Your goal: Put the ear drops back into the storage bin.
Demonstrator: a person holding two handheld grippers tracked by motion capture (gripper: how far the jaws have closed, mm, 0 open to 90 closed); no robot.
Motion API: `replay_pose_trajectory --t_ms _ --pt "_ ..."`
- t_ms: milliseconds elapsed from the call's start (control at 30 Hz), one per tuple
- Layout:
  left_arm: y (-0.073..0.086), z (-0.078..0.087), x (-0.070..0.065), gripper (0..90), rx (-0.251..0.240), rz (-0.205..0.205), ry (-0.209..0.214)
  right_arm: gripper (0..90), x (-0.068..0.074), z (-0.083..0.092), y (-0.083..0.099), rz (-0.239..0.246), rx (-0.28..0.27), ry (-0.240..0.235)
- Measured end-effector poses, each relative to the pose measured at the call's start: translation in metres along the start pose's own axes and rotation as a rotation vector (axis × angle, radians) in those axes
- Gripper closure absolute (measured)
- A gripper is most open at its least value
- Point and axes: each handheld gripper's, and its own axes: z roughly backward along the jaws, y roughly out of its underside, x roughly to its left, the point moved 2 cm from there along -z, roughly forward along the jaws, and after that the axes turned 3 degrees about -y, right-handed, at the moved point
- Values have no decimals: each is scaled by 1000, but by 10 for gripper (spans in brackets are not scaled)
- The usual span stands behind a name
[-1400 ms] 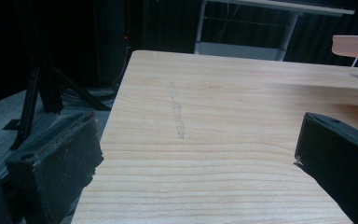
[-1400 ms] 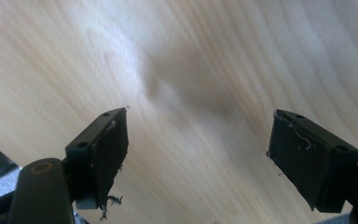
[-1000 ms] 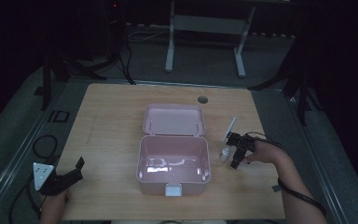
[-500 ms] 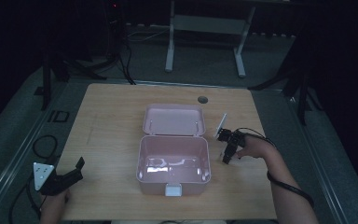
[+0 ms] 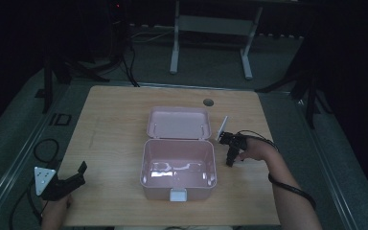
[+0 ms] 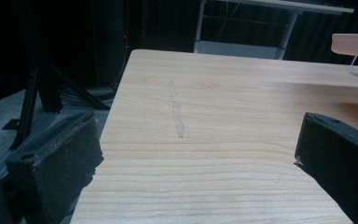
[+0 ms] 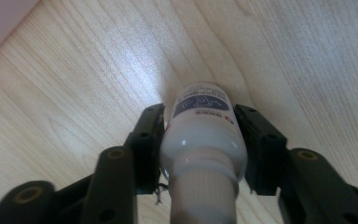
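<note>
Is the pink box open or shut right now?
Open: the pink box has its lid swung back flat on the table, and its inside looks empty.

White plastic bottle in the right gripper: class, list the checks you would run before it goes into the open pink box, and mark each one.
1. Right gripper shut on the white plastic bottle: ok.
2. Pink plastic box lid open: ok.
3. Box interior free of items: cannot tell, glare.
4. Left gripper open, away from the box: ok.
5. Bottle cap tight: cannot tell.
</note>
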Motion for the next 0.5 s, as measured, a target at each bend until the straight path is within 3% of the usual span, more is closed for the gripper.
replay_pose_trajectory --t_ms 133,467,500 --pt "0 0 0 5 0 0 0 594 2 1 -1 34 5 28" --pt "0 0 0 5 0 -1 -1 595 10 4 8 138 18 43" --pt "0 0 0 5 0 -1 -2 595 12 4 12 174 26 50"
